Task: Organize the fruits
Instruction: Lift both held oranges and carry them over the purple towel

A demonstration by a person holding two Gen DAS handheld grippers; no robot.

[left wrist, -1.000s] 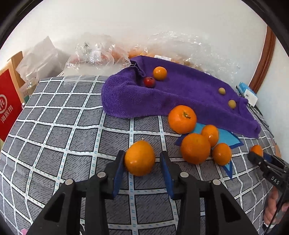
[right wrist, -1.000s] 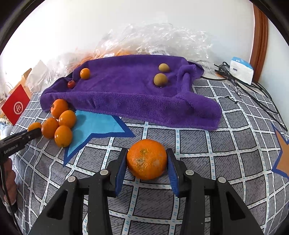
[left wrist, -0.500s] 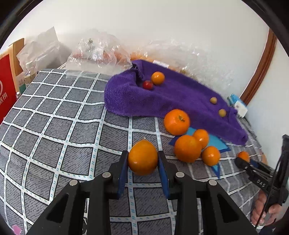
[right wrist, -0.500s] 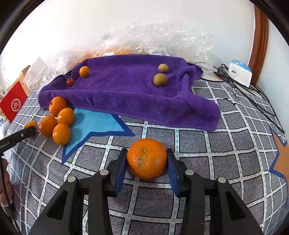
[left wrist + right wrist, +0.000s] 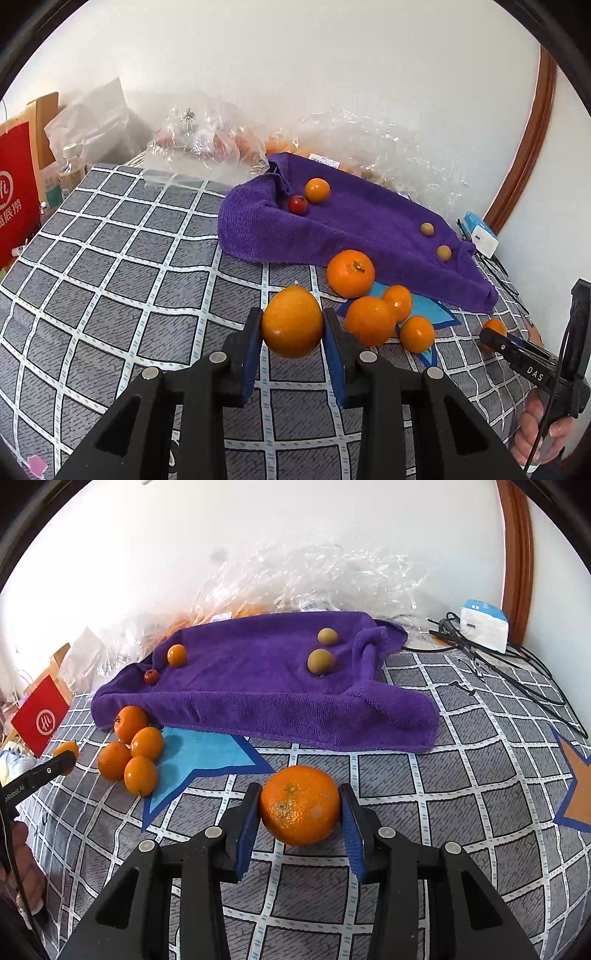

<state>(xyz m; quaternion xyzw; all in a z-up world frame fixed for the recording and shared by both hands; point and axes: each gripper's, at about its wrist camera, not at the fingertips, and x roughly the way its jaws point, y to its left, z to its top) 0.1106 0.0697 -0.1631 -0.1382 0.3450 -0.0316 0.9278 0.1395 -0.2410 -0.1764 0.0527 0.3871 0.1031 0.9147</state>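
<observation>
Left tool (image 5: 292,334): clamped on a small orange (image 5: 291,322). Right tool (image 5: 300,821): clamped on a large orange (image 5: 299,805). Purple towel (image 5: 258,686) is laid beyond both.

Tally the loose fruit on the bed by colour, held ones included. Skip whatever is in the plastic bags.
Orange: 7, one in the left gripper, one in the right gripper, four clustered by the purple towel, one small on it
Red: 1
Tan-green: 2
Total: 10
</observation>
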